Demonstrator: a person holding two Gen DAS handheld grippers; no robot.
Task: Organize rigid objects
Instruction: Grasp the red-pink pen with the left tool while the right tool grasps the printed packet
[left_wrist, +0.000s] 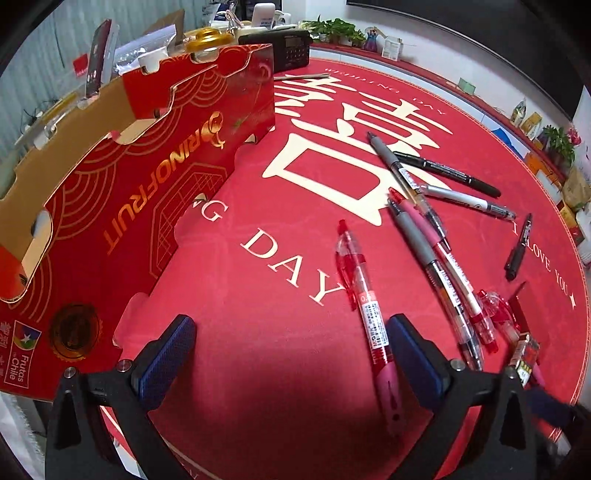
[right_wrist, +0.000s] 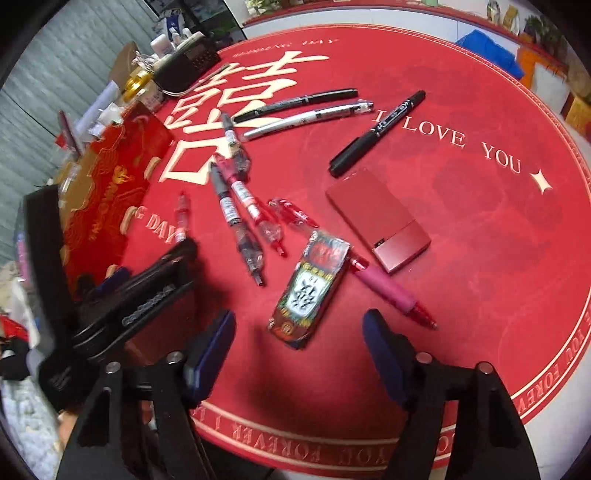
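Left side first: the red fruit box (left_wrist: 155, 192) stands open-topped at the mat's left edge, its long wall running away from the camera. The left gripper (left_wrist: 291, 354) hangs just beside it, fingers spread wide with nothing between them. A red pen (left_wrist: 364, 295) lies with its grip end touching the inside of the right-hand finger, long axis running away from the gripper, nearly in line with its reach, so I'd judge the jaws would close across the barrel.

Moving right, a loose heap of pens (right_wrist: 240, 199) lies crossed over one another mid-mat, well ahead of both grippers.

Now the right gripper (right_wrist: 299, 354): fingers apart, nothing gripped. Just ahead of them lies the small printed box (right_wrist: 310, 288), long axis pointing away and tilted slightly right. It looks like this hand's nearest target. A pink pen (right_wrist: 391, 291) pokes out from under it toward the right finger, and a flat red case (right_wrist: 376, 218) sits beyond.

Everything rests on a round red mat (right_wrist: 480, 240) with pale lettering; cluttered shelves and plants ring the room.
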